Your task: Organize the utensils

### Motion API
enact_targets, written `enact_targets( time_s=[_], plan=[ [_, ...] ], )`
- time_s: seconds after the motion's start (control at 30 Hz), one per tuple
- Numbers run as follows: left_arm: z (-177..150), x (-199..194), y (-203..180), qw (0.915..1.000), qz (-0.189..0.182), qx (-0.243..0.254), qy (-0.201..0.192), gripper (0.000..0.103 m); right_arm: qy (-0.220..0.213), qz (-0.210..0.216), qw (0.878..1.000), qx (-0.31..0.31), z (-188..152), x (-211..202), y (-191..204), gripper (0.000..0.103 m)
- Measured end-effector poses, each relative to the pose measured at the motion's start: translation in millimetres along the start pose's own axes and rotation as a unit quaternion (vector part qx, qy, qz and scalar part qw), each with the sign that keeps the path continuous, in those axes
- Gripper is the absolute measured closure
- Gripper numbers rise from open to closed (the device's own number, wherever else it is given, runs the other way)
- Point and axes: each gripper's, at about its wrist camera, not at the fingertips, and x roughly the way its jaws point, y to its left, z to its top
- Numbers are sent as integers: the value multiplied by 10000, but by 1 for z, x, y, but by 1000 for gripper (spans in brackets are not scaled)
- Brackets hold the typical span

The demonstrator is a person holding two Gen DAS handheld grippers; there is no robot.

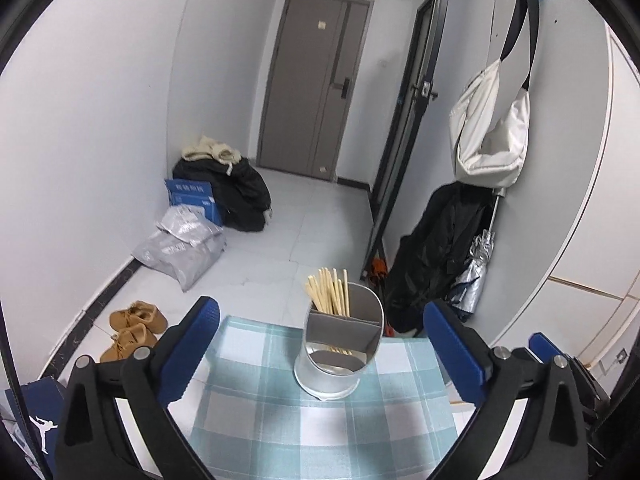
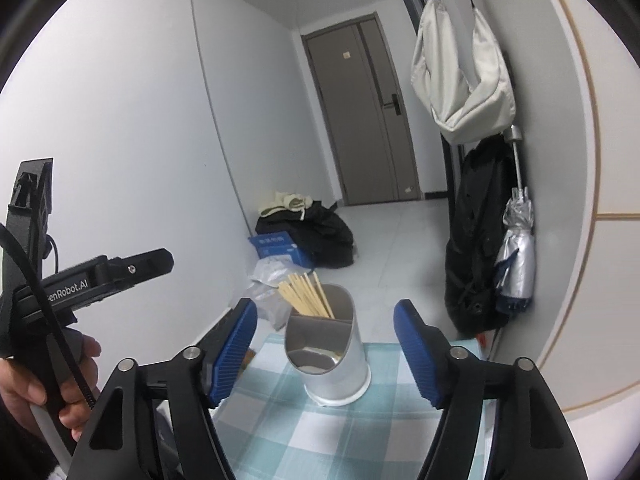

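A silver metal utensil holder (image 1: 338,354) stands near the far edge of a table with a blue-and-white checked cloth (image 1: 288,412). Several wooden chopsticks (image 1: 330,290) stand in its back compartment; the front compartment looks empty. My left gripper (image 1: 320,344) is open and empty, its blue pads either side of the holder, a little short of it. In the right wrist view the holder (image 2: 330,356) and chopsticks (image 2: 306,294) show again, and my right gripper (image 2: 326,354) is open and empty, also framing the holder. The left tool's body (image 2: 80,280) shows at the left, held by a hand.
Beyond the table lies a tiled floor with brown shoes (image 1: 134,326), grey parcels (image 1: 182,240), a blue box (image 1: 192,196) and dark clothes (image 1: 236,192). A white bag (image 1: 488,132), a black coat (image 1: 436,256) and a folded umbrella (image 1: 478,264) hang on the right wall.
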Motion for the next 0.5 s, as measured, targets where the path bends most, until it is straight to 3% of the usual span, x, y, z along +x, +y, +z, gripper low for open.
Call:
enact_targets(
  time_s=[0.23,0.5],
  plan=[
    [-16,-11,6,9997,147,40,-187,1,-257,-44,9996,-128,-14,-20,16,16],
    [-36,-5,14,9993,241,25,-277,1,-296,-201,9991,-232,-39,-16,20,12]
  ],
)
